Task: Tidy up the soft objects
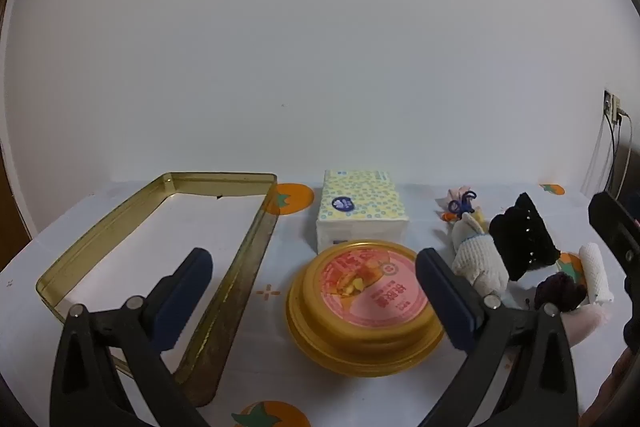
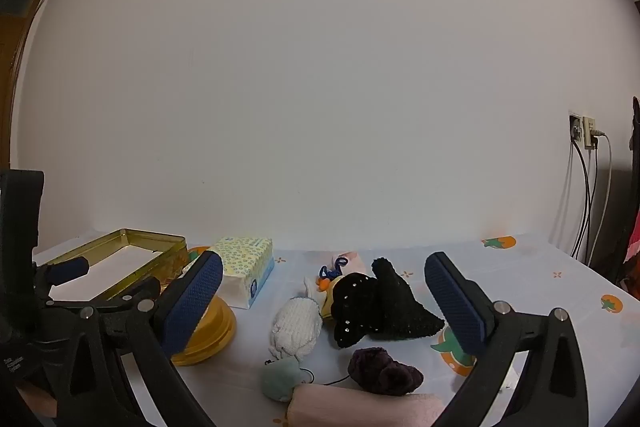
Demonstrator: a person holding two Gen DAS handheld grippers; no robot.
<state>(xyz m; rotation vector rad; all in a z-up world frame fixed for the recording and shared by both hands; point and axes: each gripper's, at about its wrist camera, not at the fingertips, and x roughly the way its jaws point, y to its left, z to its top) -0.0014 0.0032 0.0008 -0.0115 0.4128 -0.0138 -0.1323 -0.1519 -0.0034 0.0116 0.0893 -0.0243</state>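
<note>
An open gold tin (image 1: 160,251) lies at the left, also in the right wrist view (image 2: 120,259). Soft things lie in a group at the right: a black knitted hat (image 2: 384,303) (image 1: 520,239), a white knitted toy (image 2: 296,327) (image 1: 476,259), a dark purple scrunchie (image 2: 384,371) (image 1: 560,291), a pale green plush (image 2: 280,379), a pink roll (image 2: 360,407) and a small toy with blue cord (image 2: 336,273) (image 1: 460,207). My left gripper (image 1: 314,299) is open and empty, above a round gold tin (image 1: 360,315). My right gripper (image 2: 324,303) is open and empty, above the soft things.
A tissue pack (image 1: 360,215) (image 2: 248,267) stands behind the round tin. A white mesh roll (image 1: 596,275) lies at the right. The tablecloth (image 2: 520,267) has orange fruit prints. Wall sockets with cables (image 2: 584,135) are at the far right.
</note>
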